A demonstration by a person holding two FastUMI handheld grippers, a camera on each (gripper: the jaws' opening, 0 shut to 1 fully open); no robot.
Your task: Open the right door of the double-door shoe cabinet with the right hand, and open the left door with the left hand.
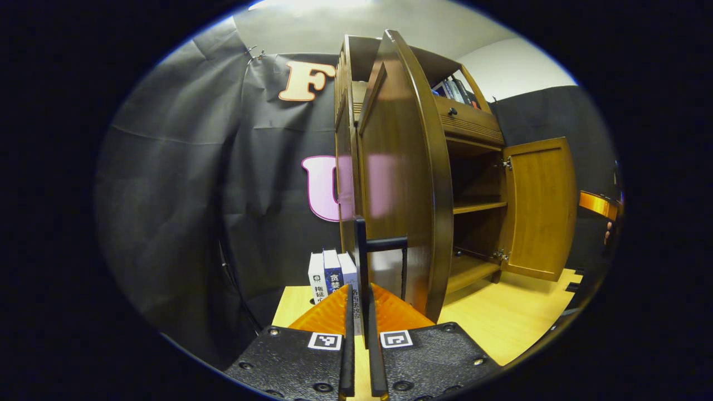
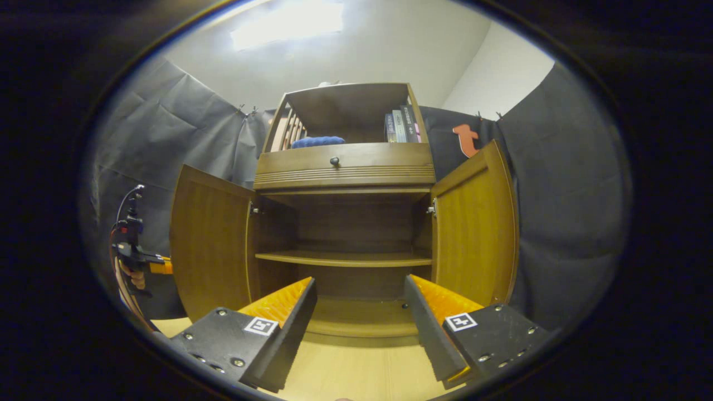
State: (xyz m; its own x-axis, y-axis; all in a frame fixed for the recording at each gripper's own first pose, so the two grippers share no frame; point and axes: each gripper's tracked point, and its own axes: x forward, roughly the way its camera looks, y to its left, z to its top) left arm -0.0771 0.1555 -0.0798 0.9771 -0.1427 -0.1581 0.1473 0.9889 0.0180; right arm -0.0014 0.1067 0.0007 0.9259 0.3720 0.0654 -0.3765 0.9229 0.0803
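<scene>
Left tool (image 1: 362, 345): we see it nearly closed around the left door's handle (image 1: 384, 245).
Right tool (image 2: 359, 328): wide open, empty.
Doors: left door (image 2: 209, 239) and right door (image 2: 473, 223) both swung open.

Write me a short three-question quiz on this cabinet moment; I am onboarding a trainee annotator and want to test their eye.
1. True or false: the brown wooden right door of the shoe cabinet stands shut.
2. What do the left tongs clamp? A) the round dark drawer knob B) the slim black bar handle on the brown wooden left door C) an upright book
3. Fill in: the right tongs are ____, facing the cabinet's wooden inner shelf.

Key: 1 false, both doors are swung open; 2 B; 3 open, holding nothing.
</scene>
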